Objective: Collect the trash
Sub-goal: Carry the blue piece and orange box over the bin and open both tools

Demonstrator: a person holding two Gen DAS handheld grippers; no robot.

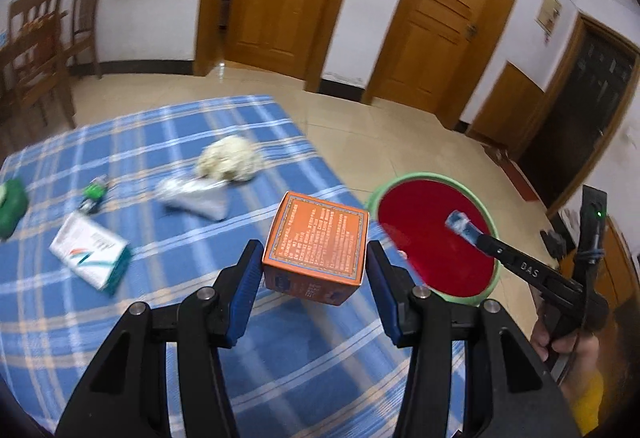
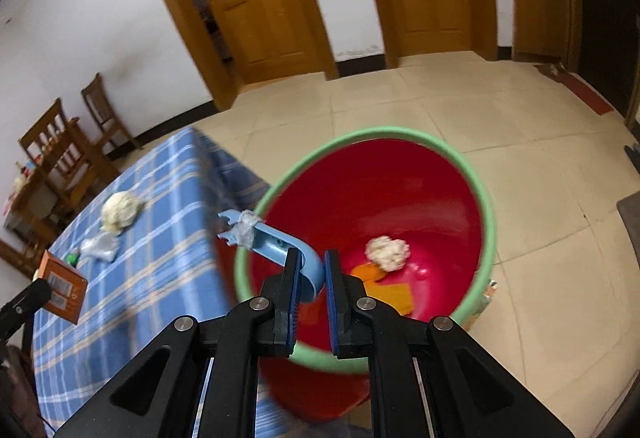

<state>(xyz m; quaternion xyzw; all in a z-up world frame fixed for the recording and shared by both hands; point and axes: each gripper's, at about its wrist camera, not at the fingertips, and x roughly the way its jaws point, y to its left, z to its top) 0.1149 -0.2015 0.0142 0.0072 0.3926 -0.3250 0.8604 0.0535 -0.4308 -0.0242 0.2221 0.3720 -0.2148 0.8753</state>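
My left gripper (image 1: 310,270) is shut on an orange box (image 1: 318,244) and holds it above the blue plaid table (image 1: 120,318), near its right edge. My right gripper (image 2: 311,270) is shut on a curved light-blue plastic piece (image 2: 276,242) over the red bin with a green rim (image 2: 486,205). The bin (image 1: 374,197) stands on the floor beside the table. It holds a crumpled white wad (image 2: 387,253) and orange scraps (image 2: 394,296). The orange box also shows in the right wrist view (image 2: 64,288).
On the table lie a crumpled paper wad (image 1: 230,157), a clear plastic wrapper (image 1: 196,195), a white box (image 1: 90,258), a small green item (image 1: 94,191) and a green object (image 1: 12,201). Wooden chairs (image 1: 36,57) stand at the left. Wooden doors (image 1: 444,9) line the far wall.
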